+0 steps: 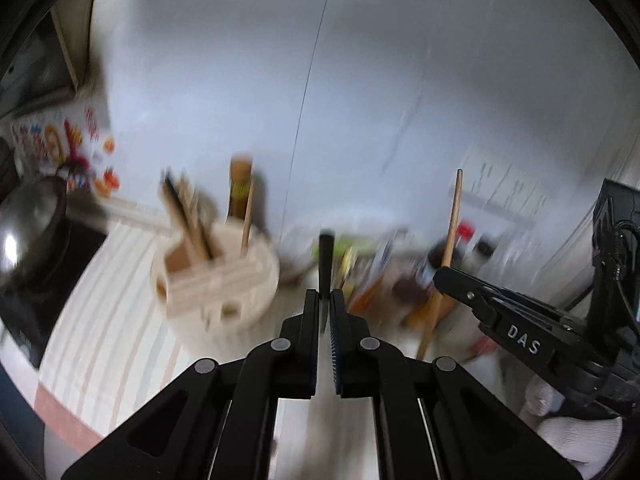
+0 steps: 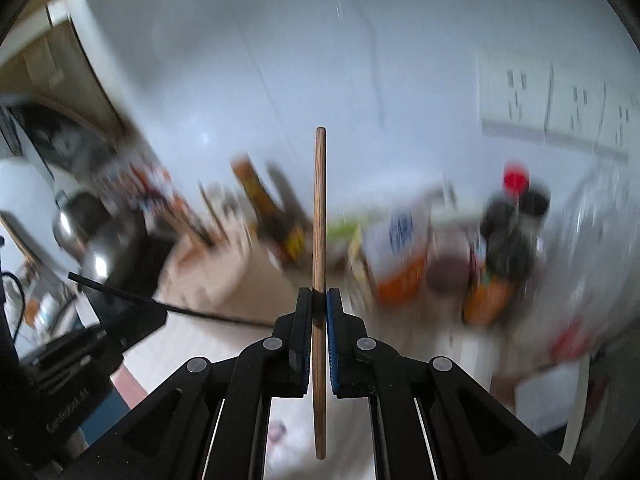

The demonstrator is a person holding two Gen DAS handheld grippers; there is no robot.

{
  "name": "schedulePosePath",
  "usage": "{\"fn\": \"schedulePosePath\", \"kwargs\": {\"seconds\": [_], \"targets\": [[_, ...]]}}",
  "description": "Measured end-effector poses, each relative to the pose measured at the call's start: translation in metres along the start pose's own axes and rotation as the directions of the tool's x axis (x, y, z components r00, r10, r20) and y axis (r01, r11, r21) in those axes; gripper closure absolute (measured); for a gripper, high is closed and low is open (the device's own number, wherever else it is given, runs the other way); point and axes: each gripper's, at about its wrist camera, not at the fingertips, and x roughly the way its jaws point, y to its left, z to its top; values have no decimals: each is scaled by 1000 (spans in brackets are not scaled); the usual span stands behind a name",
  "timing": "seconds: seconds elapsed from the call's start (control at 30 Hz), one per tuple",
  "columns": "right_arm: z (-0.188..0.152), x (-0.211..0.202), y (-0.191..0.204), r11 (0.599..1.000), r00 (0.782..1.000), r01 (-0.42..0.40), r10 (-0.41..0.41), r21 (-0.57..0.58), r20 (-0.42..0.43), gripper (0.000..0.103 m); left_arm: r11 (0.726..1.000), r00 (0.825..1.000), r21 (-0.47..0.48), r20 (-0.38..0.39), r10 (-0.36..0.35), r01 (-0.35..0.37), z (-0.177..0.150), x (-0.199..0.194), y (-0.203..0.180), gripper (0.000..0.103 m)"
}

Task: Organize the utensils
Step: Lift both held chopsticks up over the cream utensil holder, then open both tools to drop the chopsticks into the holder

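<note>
Left wrist view: the left gripper [image 1: 325,300] is pinching a thin black stick [image 1: 325,258], jaws pressed nearly together around it, the stick standing upright past the fingertips. A pale wooden utensil holder [image 1: 218,276] is sitting far left on a striped cloth [image 1: 108,312], with sticks already poking out of its slots. The right gripper [image 1: 444,276] is showing at right, holding a wooden stick [image 1: 448,248].

Right wrist view: the right gripper [image 2: 319,300] is clamping the wooden stick [image 2: 319,240] mid-length, jaws closed tight on it, the stick running upright. The left gripper [image 2: 154,314] is showing at left, the black stick [image 2: 108,288] slanting out of it. Background is blurring heavily.
</note>
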Motion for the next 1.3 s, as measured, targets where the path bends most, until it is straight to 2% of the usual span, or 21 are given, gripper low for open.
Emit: {"fn": "schedulePosePath", "kwargs": {"seconds": [0.13, 0.27, 0.4, 0.6, 0.83, 1.03, 1.3], "targets": [[47, -16, 6, 1000, 994, -14, 13, 14, 108, 96, 1000, 998, -9, 63, -12, 12, 47, -17, 4, 100], [83, -11, 16, 998, 983, -47, 38, 43, 179, 96, 999, 993, -7, 110, 43, -42, 89, -24, 24, 100], [101, 12, 35, 995, 974, -88, 74, 55, 212, 96, 994, 987, -24, 113, 111, -109, 112, -16, 50, 100], [108, 65, 69, 991, 973, -126, 114, 48, 203, 96, 985, 983, -57, 73, 167, -163, 122, 8, 85, 100], [100, 108, 93, 992, 969, -124, 115, 30, 217, 96, 984, 986, -60, 3, 168, -168, 115, 35, 98, 100], [92, 125, 102, 993, 968, -120, 114, 12, 224, 96, 987, 988, -69, -50, 144, -147, 105, 49, 104, 100], [82, 119, 108, 993, 958, -113, 120, -42, 261, 96, 986, 988, -90, -75, 134, -141, 101, 54, 114, 100]]}}
